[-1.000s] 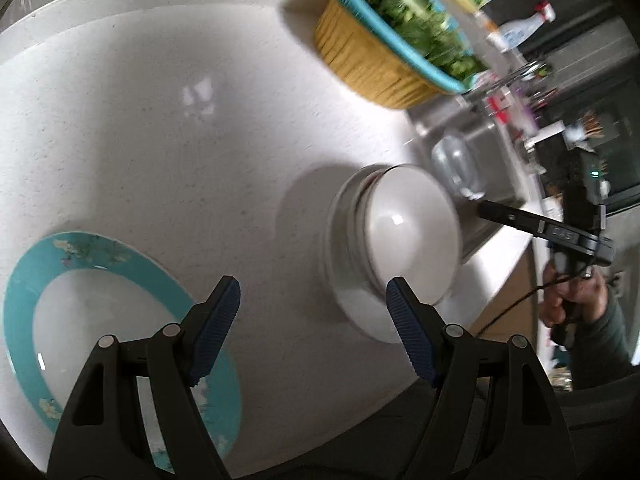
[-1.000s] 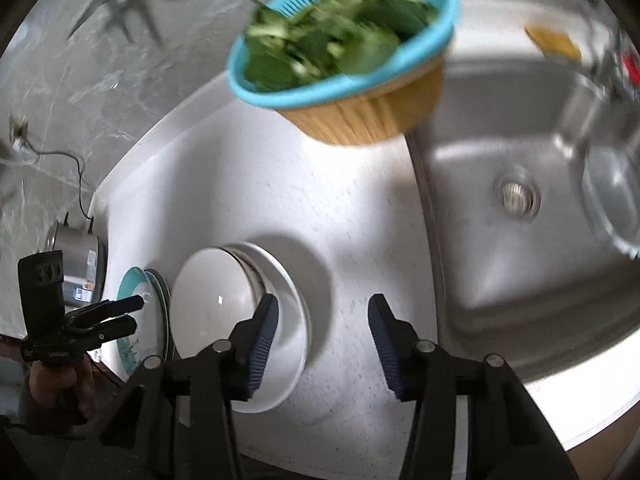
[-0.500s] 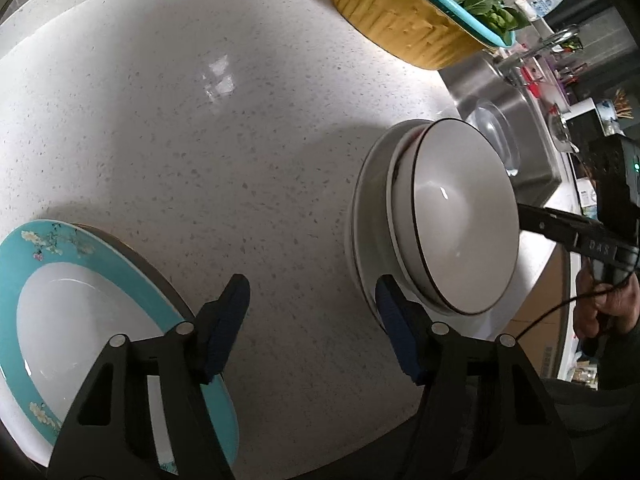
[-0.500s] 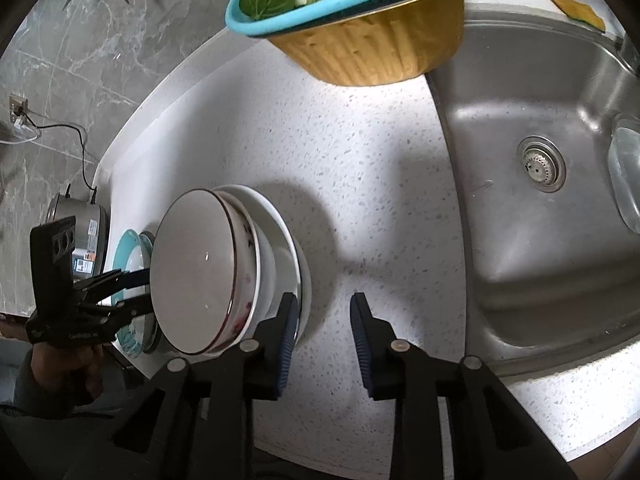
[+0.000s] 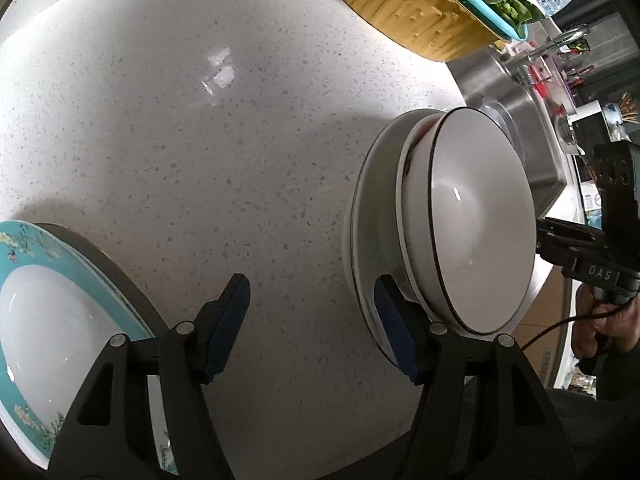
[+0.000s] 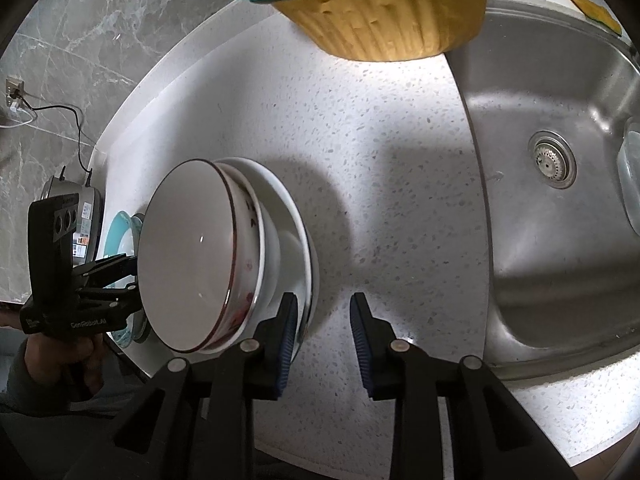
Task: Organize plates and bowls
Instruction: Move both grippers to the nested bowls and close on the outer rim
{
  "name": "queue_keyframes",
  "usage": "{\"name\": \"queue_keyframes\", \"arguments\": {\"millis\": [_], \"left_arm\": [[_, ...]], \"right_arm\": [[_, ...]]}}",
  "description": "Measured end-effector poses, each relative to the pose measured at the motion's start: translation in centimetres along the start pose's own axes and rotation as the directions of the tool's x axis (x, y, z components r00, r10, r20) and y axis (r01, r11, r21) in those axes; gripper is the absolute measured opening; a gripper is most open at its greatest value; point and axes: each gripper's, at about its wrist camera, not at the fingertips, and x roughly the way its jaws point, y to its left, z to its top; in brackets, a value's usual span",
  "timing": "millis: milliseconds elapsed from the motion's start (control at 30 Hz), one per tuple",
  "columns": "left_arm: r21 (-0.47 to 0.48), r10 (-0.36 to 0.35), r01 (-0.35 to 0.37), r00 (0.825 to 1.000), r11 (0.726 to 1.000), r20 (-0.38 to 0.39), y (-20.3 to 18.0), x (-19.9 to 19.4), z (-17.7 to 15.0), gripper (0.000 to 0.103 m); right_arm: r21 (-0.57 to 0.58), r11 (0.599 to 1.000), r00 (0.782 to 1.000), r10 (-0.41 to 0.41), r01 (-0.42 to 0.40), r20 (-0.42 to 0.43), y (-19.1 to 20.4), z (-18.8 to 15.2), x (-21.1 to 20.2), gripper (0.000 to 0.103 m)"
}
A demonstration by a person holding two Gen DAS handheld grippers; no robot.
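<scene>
A stack of white bowls (image 5: 476,220) sits on a white plate (image 5: 366,216) on the speckled counter; it also shows in the right wrist view (image 6: 188,256), with the plate rim (image 6: 298,220) under it. A teal-rimmed plate (image 5: 44,300) lies at the left. My left gripper (image 5: 312,324) is open, its right finger against the white plate's near edge. My right gripper (image 6: 324,336) is open and narrow, its left finger touching the plate's rim on the sink side.
A yellow basin with a teal colander of greens (image 6: 384,12) stands at the back. A steel sink (image 6: 560,184) lies to the right, holding a clear container (image 6: 632,176). A rice cooker (image 6: 76,216) stands beyond the teal plate.
Both grippers have dropped lower and closer to the stack from opposite sides. The right gripper's jaws have narrowed since a second ago.
</scene>
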Motion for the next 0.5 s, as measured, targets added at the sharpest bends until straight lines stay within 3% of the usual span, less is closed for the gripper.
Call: {"name": "queue_keyframes", "arguments": {"millis": [500], "left_arm": [[0.033,0.034,-0.034,0.999,0.999,0.024,-1.9,1.6,2.1,0.058]], "right_arm": [[-0.034,0.998,0.999,-0.045,0.045,0.0,0.7,0.1,1.3,0.031]]}}
